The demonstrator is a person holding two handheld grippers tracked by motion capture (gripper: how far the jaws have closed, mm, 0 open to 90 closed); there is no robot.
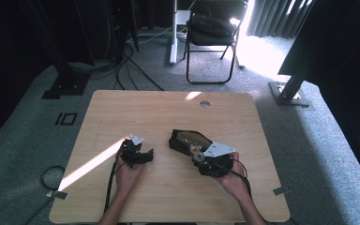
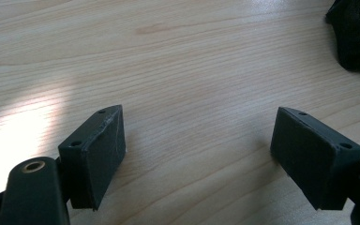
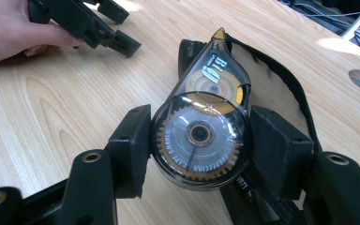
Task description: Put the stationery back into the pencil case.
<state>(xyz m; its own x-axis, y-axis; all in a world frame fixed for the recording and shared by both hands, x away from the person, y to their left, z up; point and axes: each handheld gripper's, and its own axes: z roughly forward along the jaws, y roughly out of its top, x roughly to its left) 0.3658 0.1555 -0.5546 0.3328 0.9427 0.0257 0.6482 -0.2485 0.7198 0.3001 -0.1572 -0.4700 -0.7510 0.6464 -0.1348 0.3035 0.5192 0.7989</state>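
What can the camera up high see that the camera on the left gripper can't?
The high view alone takes in the folding chair, the carpet, the person's forearms, the table's round hole, and the right gripper shut on a correction tape dispenser. The left gripper view alone shows its own fingers close up, wide apart over bare wood. Both share the wooden table, the sunlit streak, and the black pouch.

- The left gripper (image 1: 138, 152) was black, topped by a small grey three-cornered plate, with a black cable trailing back along the forearm.
- The right gripper (image 1: 211, 159) matched it, with a larger grey plate.
- Its jaws were thick black rectangular blocks, each with small screw holes.
- Both forearms were bare, without sleeves.
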